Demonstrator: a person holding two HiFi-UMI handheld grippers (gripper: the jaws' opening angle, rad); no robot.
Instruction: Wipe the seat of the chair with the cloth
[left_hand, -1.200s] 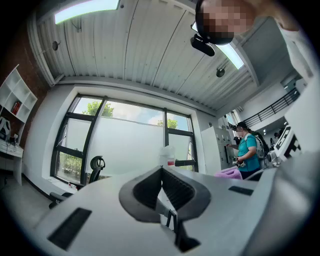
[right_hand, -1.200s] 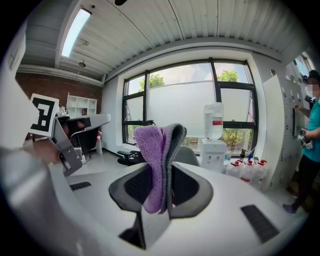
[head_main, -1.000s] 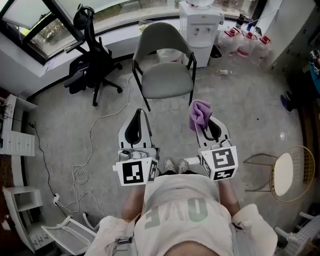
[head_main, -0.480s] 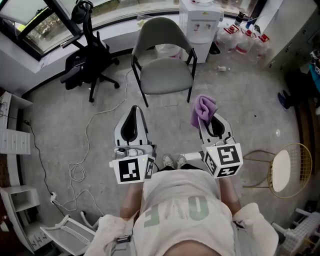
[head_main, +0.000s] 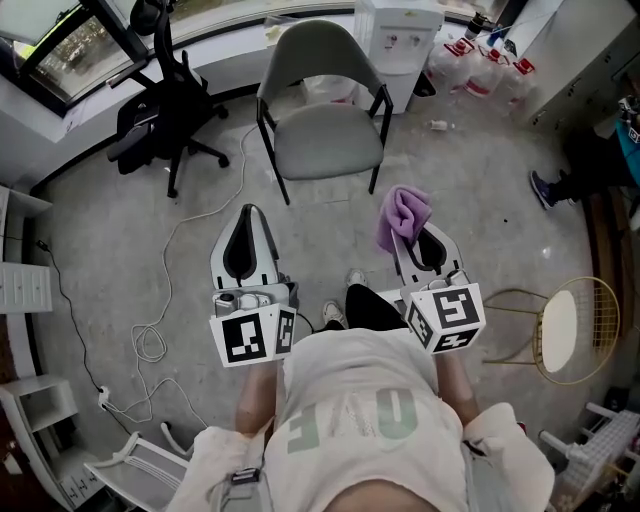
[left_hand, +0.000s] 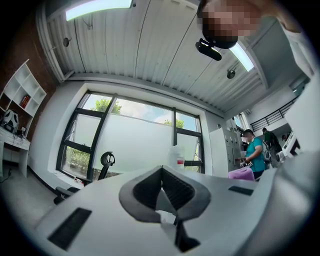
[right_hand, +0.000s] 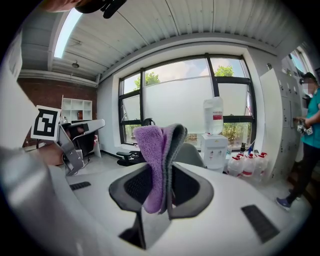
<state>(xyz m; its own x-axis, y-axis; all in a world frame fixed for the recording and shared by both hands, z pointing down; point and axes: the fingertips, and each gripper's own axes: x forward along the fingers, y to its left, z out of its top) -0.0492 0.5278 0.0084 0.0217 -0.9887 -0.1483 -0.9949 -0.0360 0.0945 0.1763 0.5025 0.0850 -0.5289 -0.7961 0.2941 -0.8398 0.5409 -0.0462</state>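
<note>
The grey chair (head_main: 325, 140) with black legs stands ahead of me on the floor, its seat bare. A purple cloth (head_main: 402, 217) is held upright by my right gripper (head_main: 407, 235), which is shut on it well short of the chair's front right leg. In the right gripper view the cloth (right_hand: 157, 150) sticks up between the jaws, with the chair back (right_hand: 191, 154) behind it. My left gripper (head_main: 243, 218) is level with the right one, shut with nothing in it; its pads (left_hand: 170, 187) meet at the tip.
A black office chair (head_main: 165, 115) stands at the left, and a cable (head_main: 160, 300) trails over the floor. A water dispenser (head_main: 398, 45) and bottles (head_main: 480, 65) are behind the chair. A gold wire stool (head_main: 565, 330) stands at the right, with a person (head_main: 600, 150) beyond it.
My view has crept forward and one foot has stepped out ahead. The left gripper has drifted a little left. The cloth stays clamped in the right gripper.
</note>
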